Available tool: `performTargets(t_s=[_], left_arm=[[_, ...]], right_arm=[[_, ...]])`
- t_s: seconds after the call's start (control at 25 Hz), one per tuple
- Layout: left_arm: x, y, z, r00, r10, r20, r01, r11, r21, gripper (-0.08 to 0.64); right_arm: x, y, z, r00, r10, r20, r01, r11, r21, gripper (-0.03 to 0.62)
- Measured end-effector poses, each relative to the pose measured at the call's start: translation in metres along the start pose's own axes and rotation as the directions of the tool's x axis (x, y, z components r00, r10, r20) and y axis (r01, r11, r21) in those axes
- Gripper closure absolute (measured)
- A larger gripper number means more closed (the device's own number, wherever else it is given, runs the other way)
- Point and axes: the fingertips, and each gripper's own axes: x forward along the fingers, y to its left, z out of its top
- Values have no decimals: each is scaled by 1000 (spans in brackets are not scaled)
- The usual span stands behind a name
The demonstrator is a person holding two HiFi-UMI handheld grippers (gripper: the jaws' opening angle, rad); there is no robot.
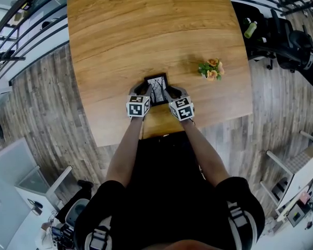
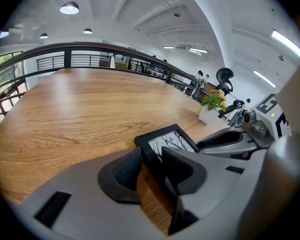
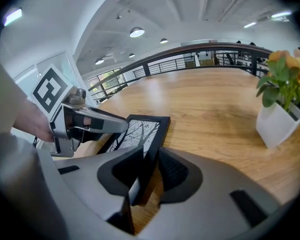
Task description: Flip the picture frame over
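Note:
A small black picture frame (image 1: 156,89) lies picture side up, showing a bare-tree print, near the front edge of the wooden table (image 1: 146,30). My left gripper (image 1: 142,92) straddles its left border. In the left gripper view the frame (image 2: 170,141) runs between the jaws of my left gripper (image 2: 150,166), with a strip of wood showing beside the left pad, so the jaws stand open. My right gripper (image 1: 170,94) takes the right border. In the right gripper view the frame (image 3: 140,134) sits tilted between the pads, and my right gripper (image 3: 150,169) is shut on it.
A small white pot of orange flowers (image 1: 211,69) stands to the right of the frame, a little further back. The table's front edge lies just behind my hands. Chairs and railings surround the table. The person's body is close against the near side.

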Motion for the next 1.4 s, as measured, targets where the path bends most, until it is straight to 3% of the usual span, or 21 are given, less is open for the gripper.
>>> performTargets(t_s=[0.64, 0.92, 1.0, 1.16, 1.4], left_arm=[[-15, 8, 4, 998, 44, 38, -47, 997, 61, 400], [-33, 5, 5, 996, 54, 69, -59, 996, 66, 400], [-40, 2, 4, 995, 63, 77, -68, 996, 63, 402], [-52, -6, -1, 989, 112, 97, -121, 988, 96, 508], [-65, -19, -14, 986, 130, 102, -138, 988, 72, 531]], right_arm=[[-12, -3, 4, 999, -32, 30, 33, 999, -35, 481], [-30, -3, 6, 997, -48, 62, 52, 997, -55, 586], [-37, 4, 7, 997, -26, 68, 31, 997, -73, 586], [-42, 8, 0, 999, -6, 45, 11, 994, -107, 586], [-55, 4, -10, 999, -16, 43, 22, 990, -139, 585]])
